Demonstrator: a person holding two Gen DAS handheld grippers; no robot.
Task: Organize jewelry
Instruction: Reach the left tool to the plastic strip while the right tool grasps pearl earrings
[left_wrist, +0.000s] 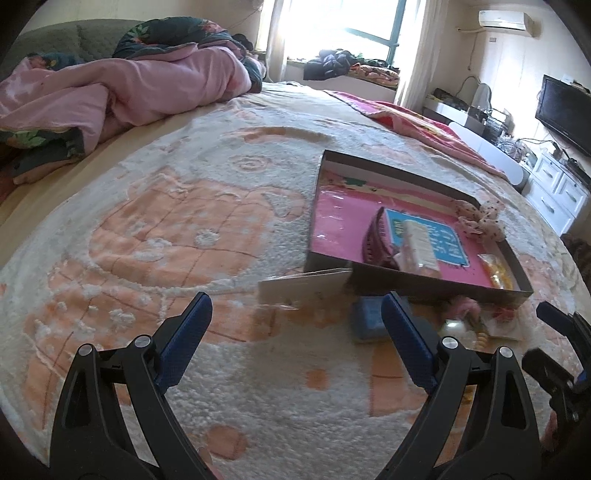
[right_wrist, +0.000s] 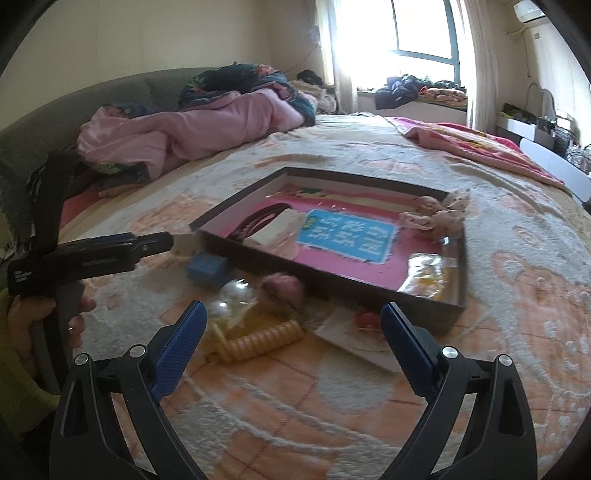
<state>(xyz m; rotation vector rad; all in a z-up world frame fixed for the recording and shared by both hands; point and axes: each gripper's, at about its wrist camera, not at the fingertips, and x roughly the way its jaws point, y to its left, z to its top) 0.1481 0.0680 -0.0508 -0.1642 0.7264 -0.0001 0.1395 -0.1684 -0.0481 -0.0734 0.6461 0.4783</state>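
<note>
Right wrist view: the right gripper (right_wrist: 293, 326) hangs spread and empty over the yellow spiral plastic hair coil (right_wrist: 258, 341), near side of the shallow dark cardboard tray (right_wrist: 369, 290) on the bed; the left gripper (left_wrist: 295, 317) is spread too. Straddle the coil's middle (pearls crowd its left), pinch gently
</note>
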